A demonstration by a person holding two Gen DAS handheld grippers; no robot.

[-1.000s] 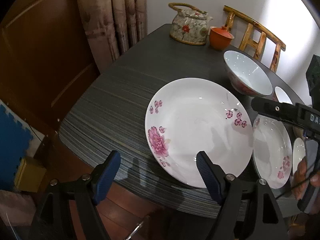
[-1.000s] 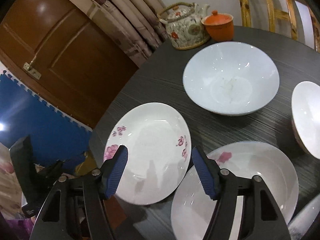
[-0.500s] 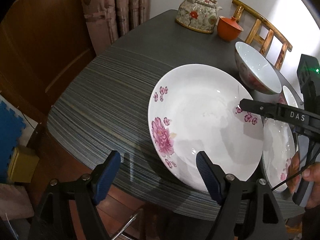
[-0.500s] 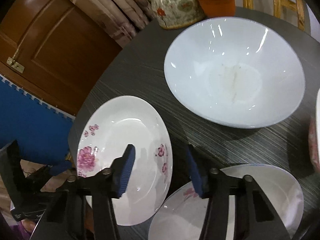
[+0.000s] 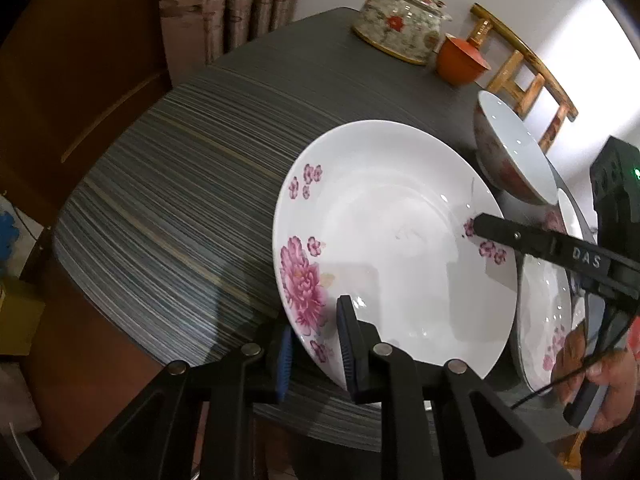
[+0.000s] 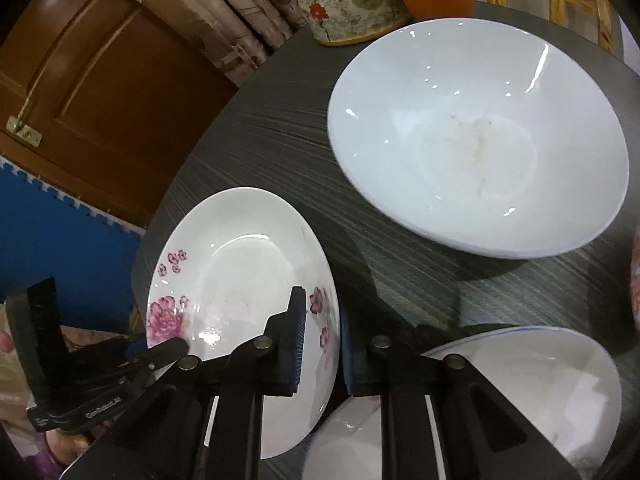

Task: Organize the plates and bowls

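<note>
Right gripper (image 5: 474, 226) lettered DAS, clamping flowered plate (image 5: 400, 240) at three o'clock, left gripper (image 5: 316, 344) closing on its seven o'clock rim

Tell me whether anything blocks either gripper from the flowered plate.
Nothing does. The left gripper is closing on the near rim of the flowered plate, rim between its pads. The right gripper is shut on the opposite rim.

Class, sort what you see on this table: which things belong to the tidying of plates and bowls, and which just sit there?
Belong to the job:
- flowered plate
- second plate
- big white bowl
- left tongs
- right tongs

Just sitting there:
- teapot
- orange cup
- wooden chair
</note>
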